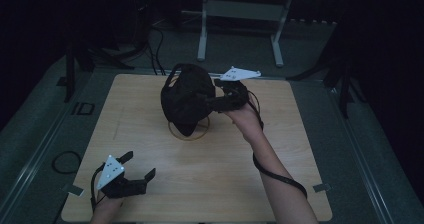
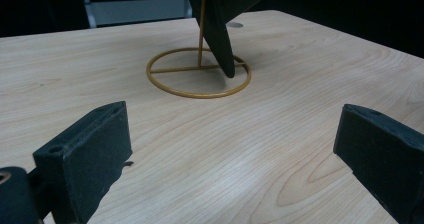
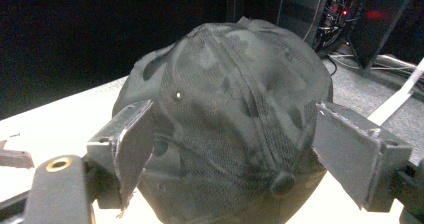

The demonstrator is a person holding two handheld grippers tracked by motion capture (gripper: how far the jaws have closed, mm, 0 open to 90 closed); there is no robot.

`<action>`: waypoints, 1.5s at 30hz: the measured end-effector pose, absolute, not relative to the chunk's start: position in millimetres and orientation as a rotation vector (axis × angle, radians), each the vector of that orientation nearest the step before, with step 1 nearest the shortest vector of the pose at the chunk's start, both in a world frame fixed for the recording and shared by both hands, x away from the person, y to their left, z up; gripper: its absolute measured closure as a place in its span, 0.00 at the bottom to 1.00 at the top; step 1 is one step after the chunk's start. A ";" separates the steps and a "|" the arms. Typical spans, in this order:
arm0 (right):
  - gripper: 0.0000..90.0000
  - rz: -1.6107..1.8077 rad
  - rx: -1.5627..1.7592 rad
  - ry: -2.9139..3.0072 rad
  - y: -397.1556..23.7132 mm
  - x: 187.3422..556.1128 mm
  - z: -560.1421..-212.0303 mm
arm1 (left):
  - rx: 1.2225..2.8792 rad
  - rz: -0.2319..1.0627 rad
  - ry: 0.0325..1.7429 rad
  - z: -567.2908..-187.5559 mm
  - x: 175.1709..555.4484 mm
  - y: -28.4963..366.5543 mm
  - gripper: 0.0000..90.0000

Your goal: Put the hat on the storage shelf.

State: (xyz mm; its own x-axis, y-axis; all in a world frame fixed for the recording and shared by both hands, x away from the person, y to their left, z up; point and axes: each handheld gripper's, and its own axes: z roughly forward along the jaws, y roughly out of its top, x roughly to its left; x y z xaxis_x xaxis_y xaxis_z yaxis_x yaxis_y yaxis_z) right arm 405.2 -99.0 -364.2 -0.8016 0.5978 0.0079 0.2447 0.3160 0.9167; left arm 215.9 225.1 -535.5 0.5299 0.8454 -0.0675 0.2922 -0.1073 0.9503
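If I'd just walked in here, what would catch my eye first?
Probably the black cap perched on a thin gold wire stand in the middle of the wooden table. The right gripper sits right against it, its fingers spread to either side of the cap's crown and not pressing on it. The left gripper rests near the table's front corner, fingers wide apart with nothing between them.
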 end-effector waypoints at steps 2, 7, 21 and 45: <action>0.15 1.482 0.743 2.265 -100.7 403.2 -366.4 | 1.669 0.631 0.973 -535.6 216.0 225.0 0.03; 0.15 1.492 0.697 2.278 -105.8 395.0 -373.5 | 1.671 0.633 0.976 -535.9 216.1 225.5 0.03; 0.15 1.459 0.690 2.271 -125.9 379.2 -396.2 | 1.685 0.633 0.972 -538.3 216.4 223.9 0.03; 0.15 1.437 0.726 2.329 -165.8 347.7 -459.6 | 1.761 0.648 0.947 -546.4 218.0 220.5 0.03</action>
State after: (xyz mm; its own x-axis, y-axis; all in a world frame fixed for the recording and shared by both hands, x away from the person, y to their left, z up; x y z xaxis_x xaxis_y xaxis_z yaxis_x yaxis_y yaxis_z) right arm 347.7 -165.8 -459.6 -0.8237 0.5671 0.0026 0.2568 0.3688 0.8933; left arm 218.0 220.5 -546.4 0.5508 0.8346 0.0002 0.3029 -0.2002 0.9318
